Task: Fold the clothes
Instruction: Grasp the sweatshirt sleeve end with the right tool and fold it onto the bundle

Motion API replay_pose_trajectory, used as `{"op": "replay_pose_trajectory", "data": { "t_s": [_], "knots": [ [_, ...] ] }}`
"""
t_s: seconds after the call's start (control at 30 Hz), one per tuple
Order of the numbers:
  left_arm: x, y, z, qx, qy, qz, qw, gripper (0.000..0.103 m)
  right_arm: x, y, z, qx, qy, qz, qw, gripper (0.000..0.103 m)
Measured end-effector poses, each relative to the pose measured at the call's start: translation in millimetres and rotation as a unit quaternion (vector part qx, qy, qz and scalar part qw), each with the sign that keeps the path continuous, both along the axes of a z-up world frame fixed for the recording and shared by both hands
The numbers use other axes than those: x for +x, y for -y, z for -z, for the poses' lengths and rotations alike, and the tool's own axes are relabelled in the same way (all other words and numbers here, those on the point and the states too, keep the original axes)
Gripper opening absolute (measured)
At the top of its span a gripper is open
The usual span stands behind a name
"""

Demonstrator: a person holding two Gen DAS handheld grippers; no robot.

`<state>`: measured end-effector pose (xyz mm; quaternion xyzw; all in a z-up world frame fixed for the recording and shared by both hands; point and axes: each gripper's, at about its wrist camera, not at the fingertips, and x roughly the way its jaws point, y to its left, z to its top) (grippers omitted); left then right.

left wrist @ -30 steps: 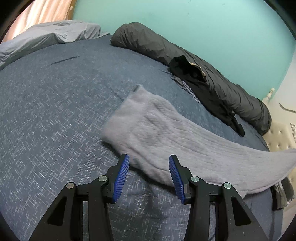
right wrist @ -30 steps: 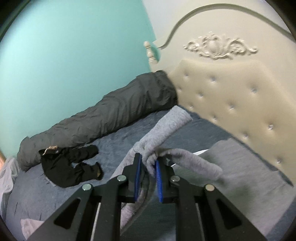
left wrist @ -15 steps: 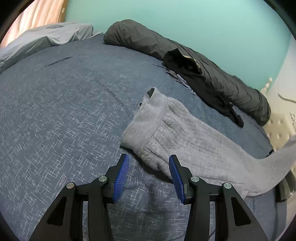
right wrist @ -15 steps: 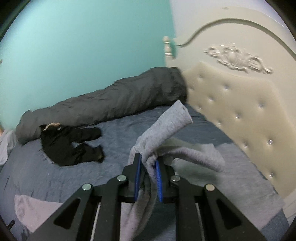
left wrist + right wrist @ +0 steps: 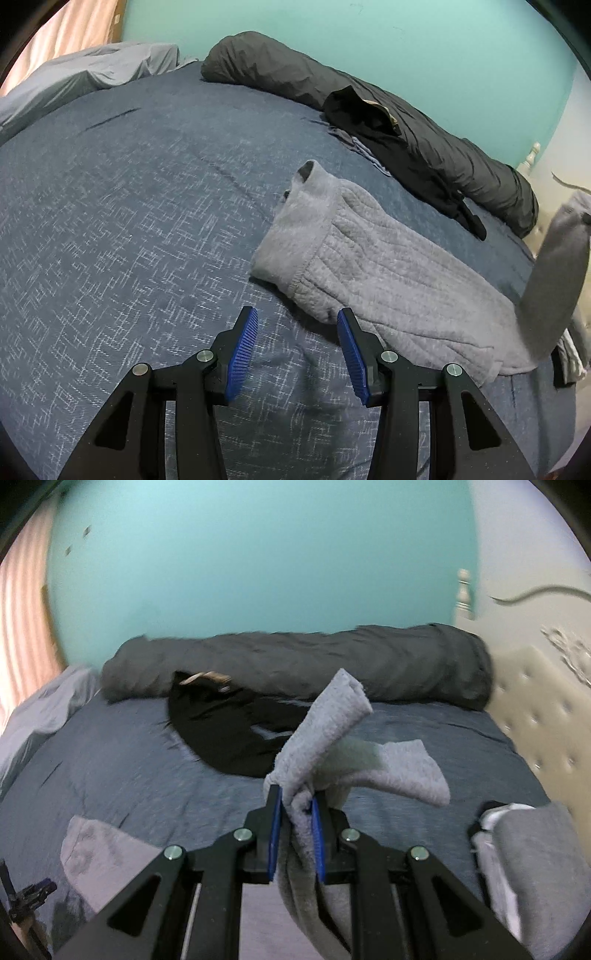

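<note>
The grey trousers (image 5: 373, 273) lay on the blue bed cover (image 5: 129, 229), waistband end near the left gripper (image 5: 297, 350), whose tongs stood apart and empty. The right gripper (image 5: 295, 834) was clamped on the leg ends, lifted. It seemed a lengthwise fold; next, carrying them toward the waistband.

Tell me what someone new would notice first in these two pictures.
First, the grey sweatpants stretched across the blue bedspread, one end pinched and lifted in the shut right gripper. The open left gripper hovers just short of their waistband. Behind, a long dark grey bolster lies along the teal wall, a black garment against it.
</note>
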<state>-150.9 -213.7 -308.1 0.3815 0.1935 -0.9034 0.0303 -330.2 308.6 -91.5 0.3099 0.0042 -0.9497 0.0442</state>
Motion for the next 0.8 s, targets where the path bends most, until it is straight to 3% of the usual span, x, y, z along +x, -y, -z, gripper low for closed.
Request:
{"op": "replay_pose_trajectory", "data": {
  "t_s": [0.2, 0.47, 0.8],
  "knots": [
    [3.2, 16.5, -2.2, 0.016, -0.005, -0.004, 0.9998, 0.049, -2.8, 92.3, 17.6, 0.006, 0.028, -0.063, 0.998, 0.014],
    [1.4, 31.9, -1.2, 0.014, 0.003, -0.006, 0.9999, 0.049, -0.8, 216.9, 66.7, 0.026, 0.071, -0.134, 0.988, 0.014],
    [11.9, 52.9, -2.4, 0.044, -0.007, -0.017, 0.9989, 0.049, 3.2, 309.9, 122.8, 0.013, 0.12, -0.172, 0.978, 0.014]
  ]
}}
